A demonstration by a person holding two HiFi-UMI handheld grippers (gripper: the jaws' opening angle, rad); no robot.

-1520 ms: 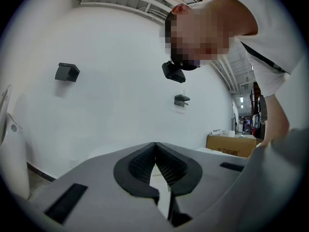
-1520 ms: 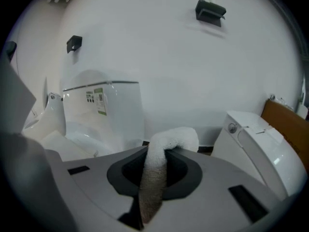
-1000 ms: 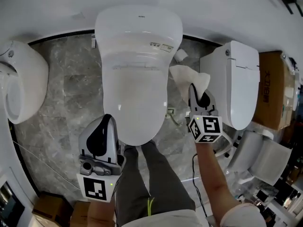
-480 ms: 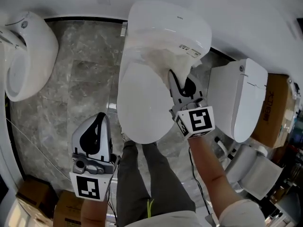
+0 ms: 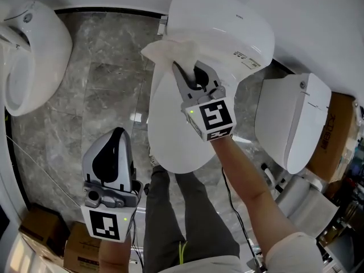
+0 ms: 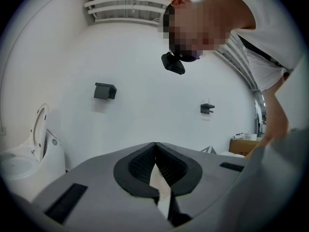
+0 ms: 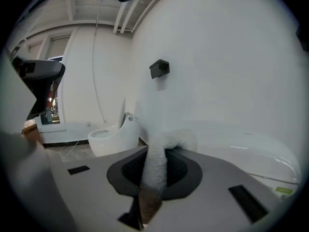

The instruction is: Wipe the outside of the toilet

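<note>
A white toilet (image 5: 227,27) with its lid down stands at the top middle of the head view. My right gripper (image 5: 183,75) is shut on a white cloth (image 5: 168,53), which lies on the toilet's top where lid and tank meet, toward its left side. The right gripper view shows the cloth (image 7: 157,166) pinched between the jaws, bunched against the white toilet (image 7: 256,151). My left gripper (image 5: 114,147) hangs low at the left over the floor, away from the toilet. Its jaws meet at the tips with nothing between them in the left gripper view (image 6: 155,146).
A second toilet (image 5: 31,56) stands at the far left and a third (image 5: 296,124) at the right, close beside the middle one. The floor is grey marble tile (image 5: 102,95). Cardboard boxes (image 5: 62,249) sit at the bottom left. The person's legs (image 5: 187,220) are in front of the toilet.
My right gripper has carried the cloth from beside the toilet's right side up onto its top and leftward across it. The left gripper has hardly moved.
</note>
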